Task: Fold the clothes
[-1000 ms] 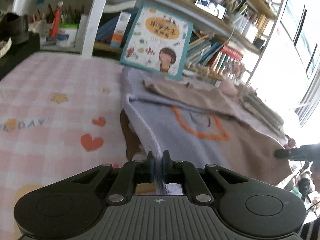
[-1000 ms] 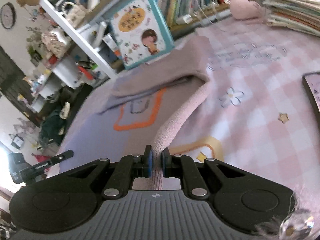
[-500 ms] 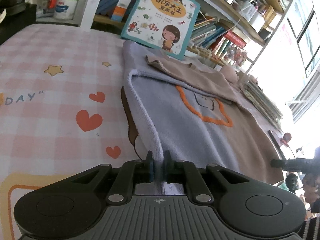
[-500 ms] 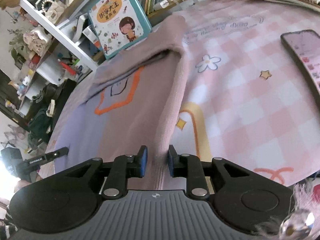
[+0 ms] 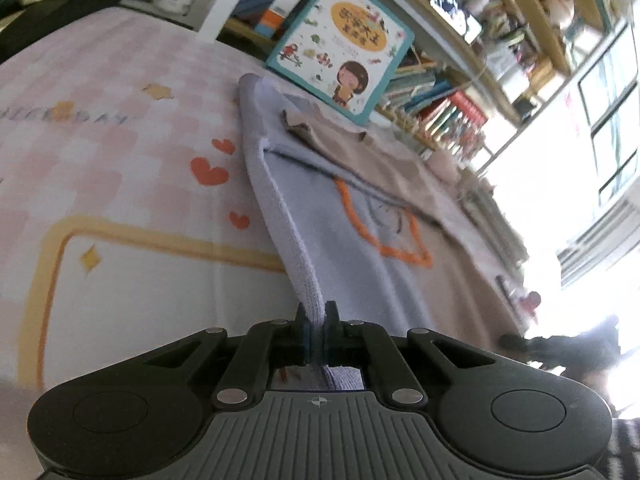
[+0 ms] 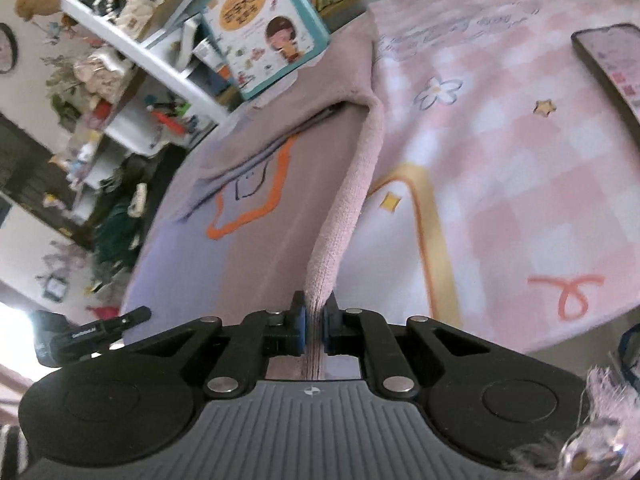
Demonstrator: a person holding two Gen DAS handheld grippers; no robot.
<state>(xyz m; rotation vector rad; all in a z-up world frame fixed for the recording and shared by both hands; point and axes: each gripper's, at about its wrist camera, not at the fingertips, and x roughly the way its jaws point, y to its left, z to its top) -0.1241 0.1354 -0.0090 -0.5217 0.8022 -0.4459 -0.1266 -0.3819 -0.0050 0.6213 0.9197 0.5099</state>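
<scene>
A lilac and dusty-pink sweater with an orange outline patch lies on the pink checked cloth, its sleeves folded across the top. My left gripper is shut on the sweater's lilac hem corner and holds it raised. My right gripper is shut on the pink hem corner of the sweater and lifts that edge off the cloth. The opposite gripper shows in each view, in the left wrist view and in the right wrist view.
A children's picture book leans against the bookshelf behind the sweater; it also shows in the right wrist view. A phone lies on the checked cloth to the right. Shelves with books and clutter run along the back.
My right gripper opened half a second ago and has shut again on the pink hem. Both grippers have pulled back toward the near edge, drawing the hem taut and lifting it.
</scene>
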